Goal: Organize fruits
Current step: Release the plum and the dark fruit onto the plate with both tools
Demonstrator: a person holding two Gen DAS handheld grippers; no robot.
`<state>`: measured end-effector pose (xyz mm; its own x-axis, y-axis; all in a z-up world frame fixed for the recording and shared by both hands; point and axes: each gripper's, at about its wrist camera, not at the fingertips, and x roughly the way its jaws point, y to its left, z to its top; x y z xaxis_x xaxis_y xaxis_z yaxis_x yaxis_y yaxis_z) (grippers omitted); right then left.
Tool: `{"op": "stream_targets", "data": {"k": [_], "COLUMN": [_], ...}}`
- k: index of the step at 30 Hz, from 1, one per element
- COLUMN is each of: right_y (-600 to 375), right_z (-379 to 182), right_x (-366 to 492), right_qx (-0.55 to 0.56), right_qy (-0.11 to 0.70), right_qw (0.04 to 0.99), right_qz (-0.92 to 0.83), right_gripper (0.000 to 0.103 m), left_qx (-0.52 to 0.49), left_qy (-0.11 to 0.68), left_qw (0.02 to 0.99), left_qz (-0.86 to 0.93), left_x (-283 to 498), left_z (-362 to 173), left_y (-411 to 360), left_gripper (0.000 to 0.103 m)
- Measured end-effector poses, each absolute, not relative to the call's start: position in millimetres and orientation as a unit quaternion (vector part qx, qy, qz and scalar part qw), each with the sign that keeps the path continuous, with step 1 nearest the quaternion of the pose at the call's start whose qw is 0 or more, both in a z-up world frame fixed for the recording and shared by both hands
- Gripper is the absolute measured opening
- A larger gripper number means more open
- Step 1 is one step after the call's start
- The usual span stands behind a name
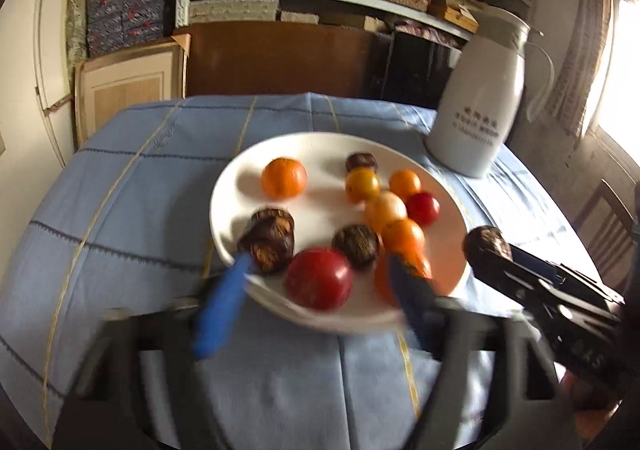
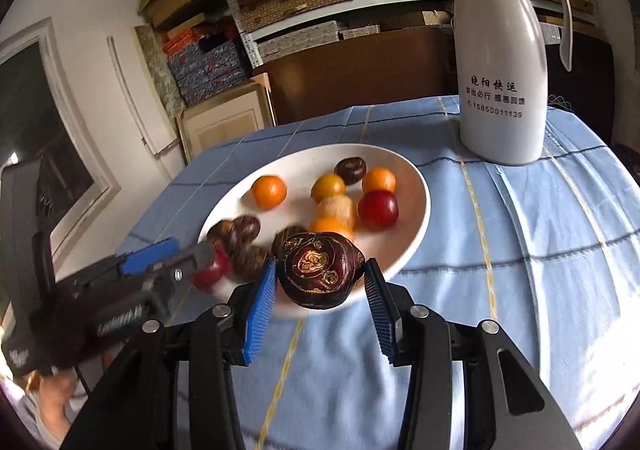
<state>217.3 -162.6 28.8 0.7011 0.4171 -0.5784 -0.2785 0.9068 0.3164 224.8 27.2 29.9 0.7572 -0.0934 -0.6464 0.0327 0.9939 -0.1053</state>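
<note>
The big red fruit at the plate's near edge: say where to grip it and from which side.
Grip the big red fruit across its round middle, coming from the near rim of the plate, probably from above; a dark fruit crowds its far side and an orange fruit its right.

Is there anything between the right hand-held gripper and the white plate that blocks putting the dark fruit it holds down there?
Nothing visible blocks it. The right hand-held gripper holds the dark fruit at the near rim of the white plate, with bare plate just left of the fruits. The left hand-held gripper stays off to the side.
</note>
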Motion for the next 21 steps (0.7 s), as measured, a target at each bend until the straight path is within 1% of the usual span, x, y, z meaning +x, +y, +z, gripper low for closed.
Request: {"op": "stream_targets", "data": {"k": [1,2,3,5,7,11,14,18,21], "right_y": [-165.3,-168.5,-171.8,-178.5,-182.3,-184.3,-182.6,-187.5,-194.7], "right_z": [24.9,20.7,18.5,18.4,20.1,17.4,10.0,9.4,11.3], "right_x": [222.5,225.4,226.0,223.4,215.3,189.0,176.5,158.5,142.3], "right_qx": [0.113,0.117,0.119,0.130,0.134,0.110,0.093,0.093,0.103], "right_qy": [0.330,0.329,0.329,0.328,0.325,0.319,0.330,0.330,0.325], "right_qw": [0.917,0.917,0.918,0.918,0.917,0.925,0.923,0.924,0.926], "right_qz": [0.192,0.191,0.186,0.183,0.187,0.175,0.173,0.168,0.163], "right_gripper": [0.054,0.060,0.060,0.060,0.060,0.070,0.070,0.070,0.076], "left_qx": [-0.038,-0.029,-0.024,-0.035,-0.055,-0.072,-0.065,-0.041,-0.034], "left_qy": [0.345,0.346,0.348,0.352,0.360,0.369,0.387,0.388,0.386], "left_qw": [0.937,0.937,0.937,0.935,0.931,0.927,0.920,0.921,0.922], "left_qz": [-0.031,-0.031,-0.027,-0.019,-0.017,-0.012,0.000,0.010,0.017], "left_x": [226.5,226.5,226.6,223.0,217.6,199.6,186.8,165.4,153.3], "left_z": [28.0,25.5,22.7,18.8,15.6,6.2,-4.2,-9.8,-11.7], "left_y": [28.5,28.3,29.9,38.9,47.0,56.2,55.9,50.4,50.4], "left_gripper": [0.092,0.092,0.093,0.098,0.098,0.098,0.098,0.098,0.098]}}
